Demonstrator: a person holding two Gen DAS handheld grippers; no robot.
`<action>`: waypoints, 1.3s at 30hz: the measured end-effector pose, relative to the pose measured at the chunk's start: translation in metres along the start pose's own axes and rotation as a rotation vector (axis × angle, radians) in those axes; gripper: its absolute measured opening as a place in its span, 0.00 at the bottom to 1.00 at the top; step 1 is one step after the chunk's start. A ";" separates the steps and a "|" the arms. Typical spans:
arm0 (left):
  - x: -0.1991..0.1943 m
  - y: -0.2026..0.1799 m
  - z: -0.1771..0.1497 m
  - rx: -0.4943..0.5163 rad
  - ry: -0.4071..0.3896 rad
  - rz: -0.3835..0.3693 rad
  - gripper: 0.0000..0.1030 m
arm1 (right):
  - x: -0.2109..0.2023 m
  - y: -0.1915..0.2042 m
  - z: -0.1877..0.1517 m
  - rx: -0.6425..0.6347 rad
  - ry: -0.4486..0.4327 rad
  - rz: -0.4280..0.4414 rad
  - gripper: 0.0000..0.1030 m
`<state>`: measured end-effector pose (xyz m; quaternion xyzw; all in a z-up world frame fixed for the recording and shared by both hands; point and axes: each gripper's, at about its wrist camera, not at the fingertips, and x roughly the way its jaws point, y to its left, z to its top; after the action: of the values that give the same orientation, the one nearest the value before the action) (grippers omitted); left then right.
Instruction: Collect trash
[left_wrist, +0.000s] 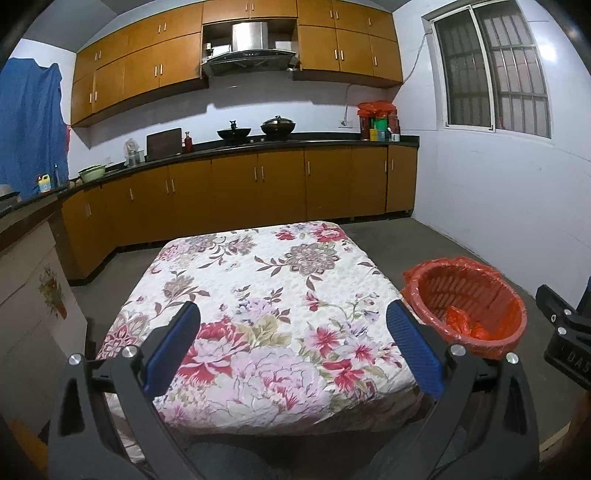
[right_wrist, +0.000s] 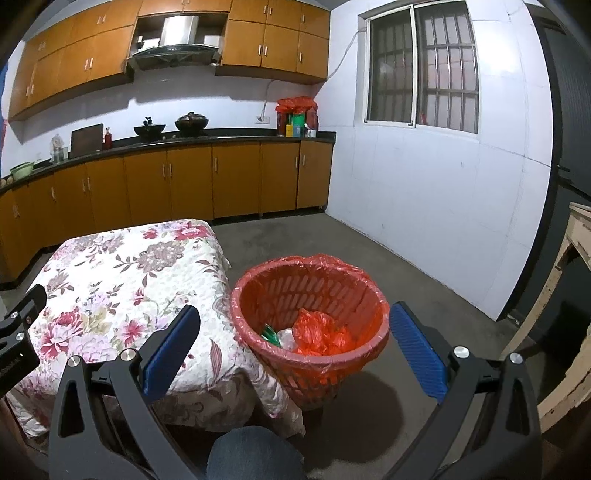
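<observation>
Both grippers' jaws spread empty, trash (right_wrist: 317, 334) inside red basket (right_wrist: 258, 291)

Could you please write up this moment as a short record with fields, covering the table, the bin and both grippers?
setting: kitchen with wooden cabinets
table: covered by a floral cloth, no loose trash visible on it
bin: red basket lined with a red bag, on the floor beside the table's right edge
bin contents: crumpled red plastic, a clear piece and something green
left gripper: open, holding nothing, above the table
right gripper: open, holding nothing, pointed toward the bin
task state: trash appears to be in the bin
</observation>
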<state>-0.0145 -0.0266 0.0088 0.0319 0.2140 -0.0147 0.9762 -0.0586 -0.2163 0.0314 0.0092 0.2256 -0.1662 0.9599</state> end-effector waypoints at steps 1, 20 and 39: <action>-0.001 0.000 -0.001 -0.004 0.002 0.001 0.96 | 0.000 0.000 -0.001 0.002 0.004 -0.001 0.98; -0.006 0.002 -0.011 -0.016 0.028 0.012 0.96 | 0.001 -0.003 -0.009 0.018 0.044 -0.007 0.98; -0.009 0.002 -0.013 -0.029 0.014 0.003 0.96 | 0.000 -0.001 -0.011 0.017 0.045 -0.003 0.98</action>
<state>-0.0278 -0.0234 0.0009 0.0183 0.2212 -0.0099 0.9750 -0.0637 -0.2164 0.0216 0.0209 0.2456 -0.1695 0.9542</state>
